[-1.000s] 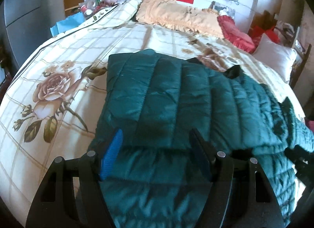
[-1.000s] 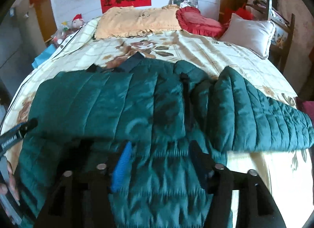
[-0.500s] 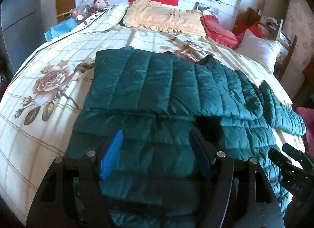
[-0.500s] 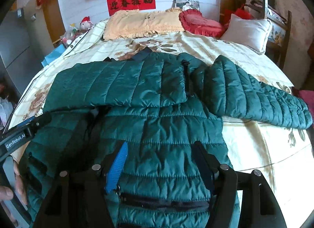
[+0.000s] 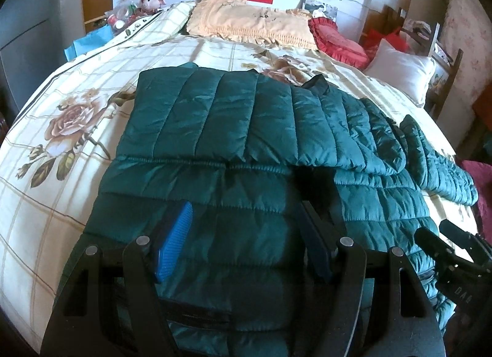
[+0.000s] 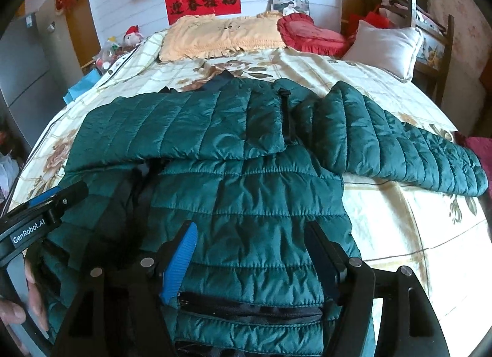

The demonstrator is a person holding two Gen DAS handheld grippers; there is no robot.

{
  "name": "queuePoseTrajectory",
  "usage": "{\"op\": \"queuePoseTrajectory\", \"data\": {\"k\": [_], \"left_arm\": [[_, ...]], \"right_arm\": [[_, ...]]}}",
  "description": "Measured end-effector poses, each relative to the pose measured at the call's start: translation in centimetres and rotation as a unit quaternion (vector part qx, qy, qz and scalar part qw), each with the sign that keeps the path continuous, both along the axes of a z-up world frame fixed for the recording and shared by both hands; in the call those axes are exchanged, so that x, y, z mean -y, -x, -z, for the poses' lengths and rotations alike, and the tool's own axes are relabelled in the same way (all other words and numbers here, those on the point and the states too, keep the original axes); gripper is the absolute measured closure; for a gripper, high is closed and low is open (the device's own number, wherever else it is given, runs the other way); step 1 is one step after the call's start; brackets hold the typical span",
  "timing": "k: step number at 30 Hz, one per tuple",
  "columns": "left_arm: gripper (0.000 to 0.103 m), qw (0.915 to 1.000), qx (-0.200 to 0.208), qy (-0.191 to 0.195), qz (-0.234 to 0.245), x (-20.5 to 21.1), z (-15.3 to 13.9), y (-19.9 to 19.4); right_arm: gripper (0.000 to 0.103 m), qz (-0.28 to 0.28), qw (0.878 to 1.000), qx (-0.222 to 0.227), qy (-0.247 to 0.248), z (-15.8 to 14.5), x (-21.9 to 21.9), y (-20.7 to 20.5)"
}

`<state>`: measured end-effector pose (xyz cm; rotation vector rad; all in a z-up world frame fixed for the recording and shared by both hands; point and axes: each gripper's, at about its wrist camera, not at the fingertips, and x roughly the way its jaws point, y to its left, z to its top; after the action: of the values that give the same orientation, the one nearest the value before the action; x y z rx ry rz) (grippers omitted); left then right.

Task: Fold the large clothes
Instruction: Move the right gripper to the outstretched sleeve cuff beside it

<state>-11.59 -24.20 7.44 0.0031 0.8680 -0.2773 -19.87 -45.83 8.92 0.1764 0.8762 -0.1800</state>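
Bed (image 6: 399,227), floral checked cover. Green quilted jacket (image 6: 246,190) centre. Yellow pillow (image 6: 221,35) at 12 o'clock, red cushion (image 6: 310,34) at 1, white pillow (image 6: 387,47) at 2.

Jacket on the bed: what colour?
Dark teal green, quilted jacket; clearest in the right wrist view.
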Motion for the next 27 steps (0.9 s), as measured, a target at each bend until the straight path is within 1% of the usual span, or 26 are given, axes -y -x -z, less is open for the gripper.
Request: {"op": "queuePoseTrajectory", "data": {"k": [5, 24, 27], "left_arm": [[0.033, 1.0, -0.005, -0.004, 0.002, 0.3, 0.5, 0.0], [0.033, 0.9999, -0.011, 0.004, 0.008, 1.5, 0.4, -0.4], [0.033, 0.9999, -0.01, 0.002, 0.01, 1.9, 0.4, -0.4]], "right_arm": [[0.033, 0.003, 1.0, 0.0, -0.004, 0.1, 0.4, -0.1], [0.033, 0.006, 1.0, -0.004, -0.002, 0.4, 1.3, -1.2], [0.031, 0.009, 1.0, -0.006, -0.003, 0.5, 1.7, -1.4]]}}
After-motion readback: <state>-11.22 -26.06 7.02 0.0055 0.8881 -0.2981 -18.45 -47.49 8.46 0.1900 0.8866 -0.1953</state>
